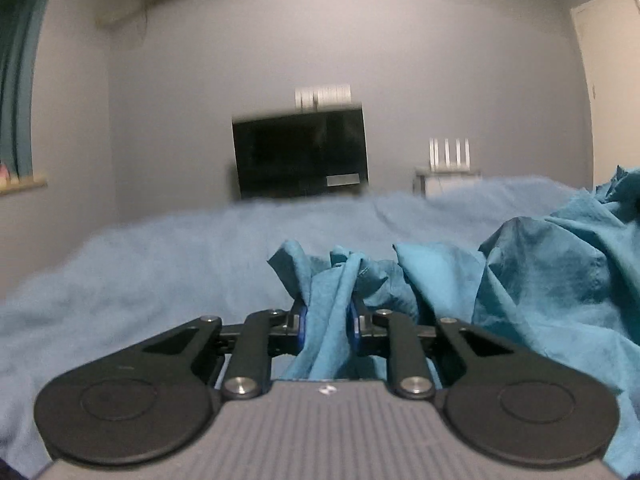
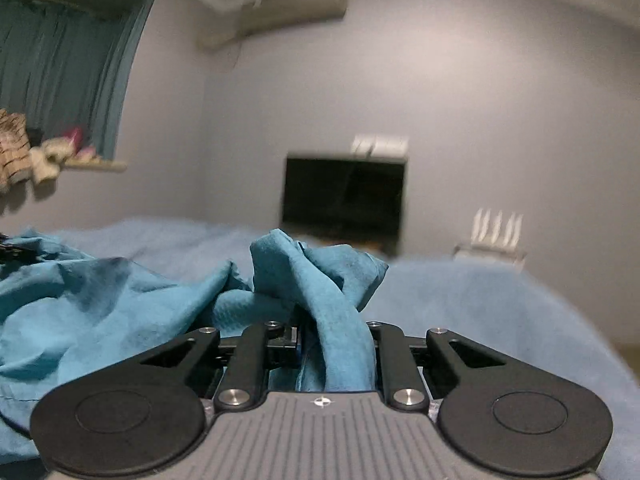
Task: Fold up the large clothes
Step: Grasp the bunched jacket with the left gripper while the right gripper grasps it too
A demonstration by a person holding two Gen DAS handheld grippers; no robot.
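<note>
Two grips: I have the teal garment [image 1: 552,280] pinched in both of my grippers at once, one bunch each, so that I can spread it between them before any fold is made.
Garment: it lies crumpled on the bed [image 1: 160,264], heaped to the right of my left gripper [image 1: 329,322] and to the left of my right gripper [image 2: 335,344]; by my judgement its bulk sits between the two.
Left hold: my fingers are drawn in close on a gathered pleat of the garment, the blue pads [image 1: 302,326] pressing it from both sides; cloth rises in peaks just beyond the tips.
Right hold: my fingers are closed nearly together on a thick twisted rope of the garment, which hides the pads; a knot of cloth stands up just past the tips.
Why held so: I judge these bunches to be edges or corners, taken so the cloth can be lifted and pulled flat; which part of the garment each is, I cannot tell.
Cloth: thin, matte, woven, heavily creased, with sharp ridges and soft shadows; it will sag and slip if I slacken.
Bed: paler blue cover, fuzzy and softly rumpled under the garment.
Beyond the garment: a dark screen [image 1: 300,152] against the grey wall [image 1: 440,60], and a white router [image 1: 448,158] with upright antennas to its right.
Left of the garment: teal curtains [image 2: 60,72] at a window, with small soft items on the sill [image 2: 96,165].
</note>
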